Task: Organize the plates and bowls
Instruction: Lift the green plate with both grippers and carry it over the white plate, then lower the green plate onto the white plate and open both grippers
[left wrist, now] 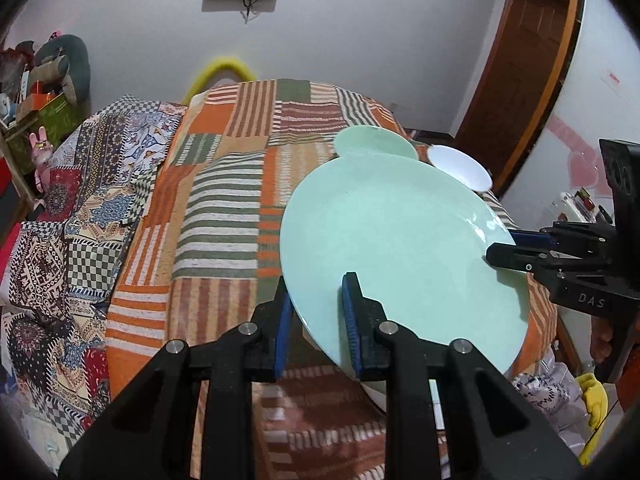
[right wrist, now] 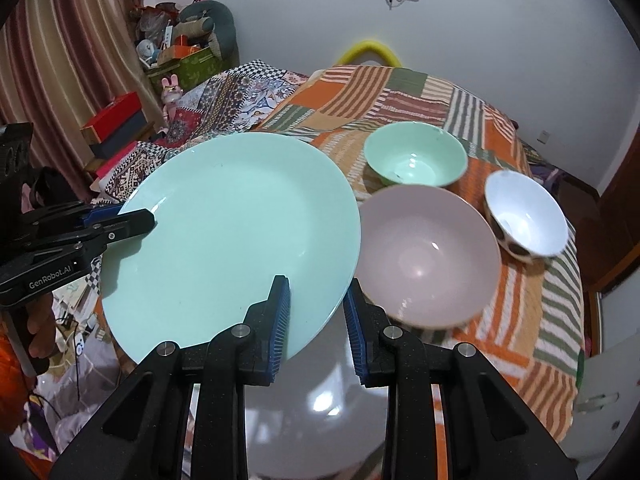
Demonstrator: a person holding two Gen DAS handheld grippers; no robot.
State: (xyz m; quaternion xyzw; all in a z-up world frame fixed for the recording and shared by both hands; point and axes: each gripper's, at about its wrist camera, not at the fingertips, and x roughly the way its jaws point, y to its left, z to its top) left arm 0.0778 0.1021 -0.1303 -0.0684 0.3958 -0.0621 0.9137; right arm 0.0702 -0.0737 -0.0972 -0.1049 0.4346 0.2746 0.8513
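Tongs, left [left wrist: 316, 322] and right [right wrist: 316, 328], both clamped on mint plate [right wrist: 232, 236] above striped patchwork cloth [left wrist: 224, 208].

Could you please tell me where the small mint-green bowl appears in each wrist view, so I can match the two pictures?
Left wrist view: the mint-green bowl sits upper centre-right, mostly hidden behind the far rim of the mint-green plate.
Right wrist view: the bowl is fully visible, upper right of centre, beyond the pink bowl.
Shared landmark: the white bowl stands to its right in both.
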